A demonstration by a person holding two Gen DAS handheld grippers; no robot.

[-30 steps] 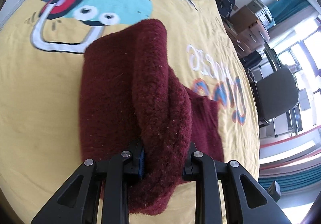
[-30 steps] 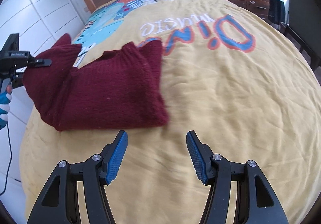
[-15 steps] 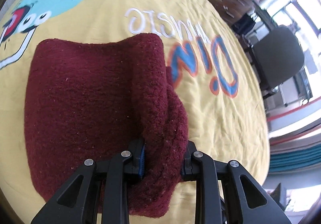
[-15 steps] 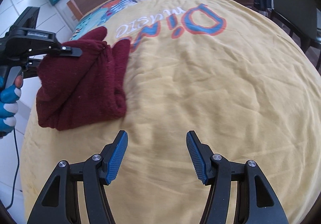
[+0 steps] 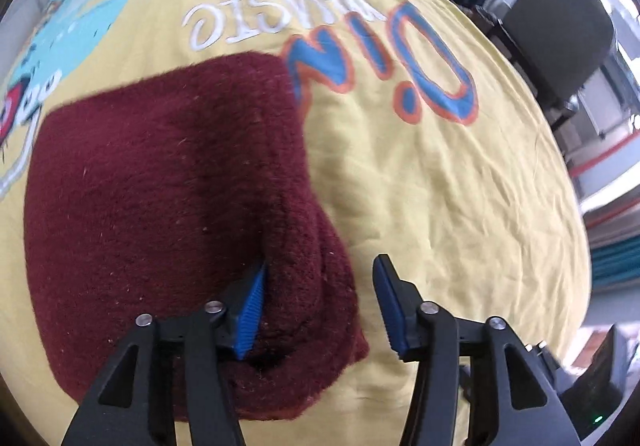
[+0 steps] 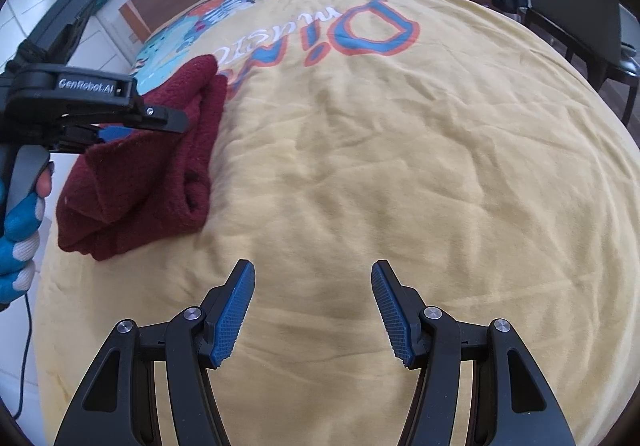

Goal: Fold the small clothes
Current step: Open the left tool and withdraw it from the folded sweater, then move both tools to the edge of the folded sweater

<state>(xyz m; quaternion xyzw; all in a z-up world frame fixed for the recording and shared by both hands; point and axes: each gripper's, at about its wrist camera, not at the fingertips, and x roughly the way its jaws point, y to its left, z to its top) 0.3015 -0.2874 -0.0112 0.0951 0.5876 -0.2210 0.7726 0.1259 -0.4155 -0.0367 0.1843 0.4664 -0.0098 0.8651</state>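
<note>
Left gripper [image 5: 318, 286] spread wide over the folded maroon sweater [image 5: 160, 214]: the fold's thick edge sits between the jaws, touching the left one, yellow bedspread [image 5: 440, 186] beyond.

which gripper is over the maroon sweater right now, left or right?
The left gripper: open, its left finger against the folded maroon sweater. The right gripper, also open, has only bare yellow bedspread between its fingers.
</note>
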